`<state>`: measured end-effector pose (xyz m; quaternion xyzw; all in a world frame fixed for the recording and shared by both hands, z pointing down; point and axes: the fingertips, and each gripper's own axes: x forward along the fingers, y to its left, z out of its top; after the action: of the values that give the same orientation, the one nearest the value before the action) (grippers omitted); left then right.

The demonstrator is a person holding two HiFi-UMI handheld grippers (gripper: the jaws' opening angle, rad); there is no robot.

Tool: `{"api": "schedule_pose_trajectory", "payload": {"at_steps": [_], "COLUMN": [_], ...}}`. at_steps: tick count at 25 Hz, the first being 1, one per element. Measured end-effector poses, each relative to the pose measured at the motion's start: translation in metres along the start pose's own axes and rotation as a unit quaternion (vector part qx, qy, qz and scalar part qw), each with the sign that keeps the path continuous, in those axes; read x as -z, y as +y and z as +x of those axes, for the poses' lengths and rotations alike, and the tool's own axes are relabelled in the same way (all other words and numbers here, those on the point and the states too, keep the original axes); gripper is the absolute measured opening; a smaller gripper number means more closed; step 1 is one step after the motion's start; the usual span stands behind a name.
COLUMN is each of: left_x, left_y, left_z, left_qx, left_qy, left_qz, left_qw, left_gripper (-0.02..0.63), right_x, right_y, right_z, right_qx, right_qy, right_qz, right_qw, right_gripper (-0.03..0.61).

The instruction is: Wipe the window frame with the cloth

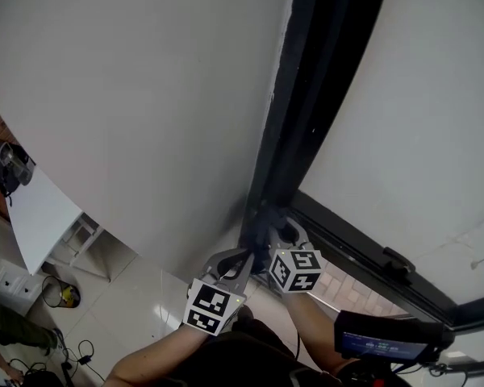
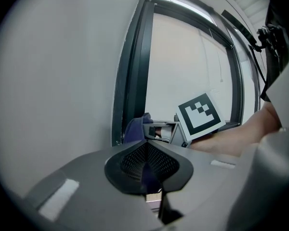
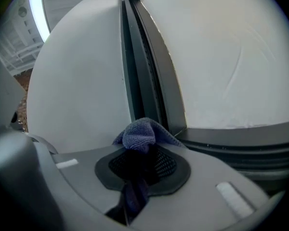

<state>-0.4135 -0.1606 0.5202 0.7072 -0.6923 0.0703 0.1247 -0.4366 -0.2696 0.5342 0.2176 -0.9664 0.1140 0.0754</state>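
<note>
Window frame [image 1: 306, 95]: dark upright meets the lower rail at the corner where I work.
Right tongs [image 3: 142, 160]: clamped on the cloth.
Left tongs [image 2: 145, 160]: closed, empty, just beside the right.
Cloth [image 3: 139, 133]: bunched wad at the upright's foot.
Risk: I judge the small wad may pull free under a hard push, so the tongs would scrape the frame.
</note>
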Motion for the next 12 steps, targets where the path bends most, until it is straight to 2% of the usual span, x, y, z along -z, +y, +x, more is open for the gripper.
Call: {"api": "schedule_pose_trajectory", "payload": {"at_steps": [5, 12], "left_x": [0.018, 0.007], "left_y": [0.000, -0.002], "left_z": [0.001, 0.004], "left_qx": [0.023, 0.044], "left_qy": [0.012, 0.014], "left_qz": [-0.013, -0.006], "left_qw": [0.9996, 0.9989], "left_gripper": [-0.006, -0.006], "right_x": [0.004, -0.016], "right_y": [0.002, 0.000], "right_z": [0.004, -0.003], "right_qx": [0.012, 0.029], "right_qy": [0.002, -0.016], "right_qz": [-0.007, 0.008], "right_qw": [1.000, 0.999], "right_gripper": [0.057, 0.057]}}
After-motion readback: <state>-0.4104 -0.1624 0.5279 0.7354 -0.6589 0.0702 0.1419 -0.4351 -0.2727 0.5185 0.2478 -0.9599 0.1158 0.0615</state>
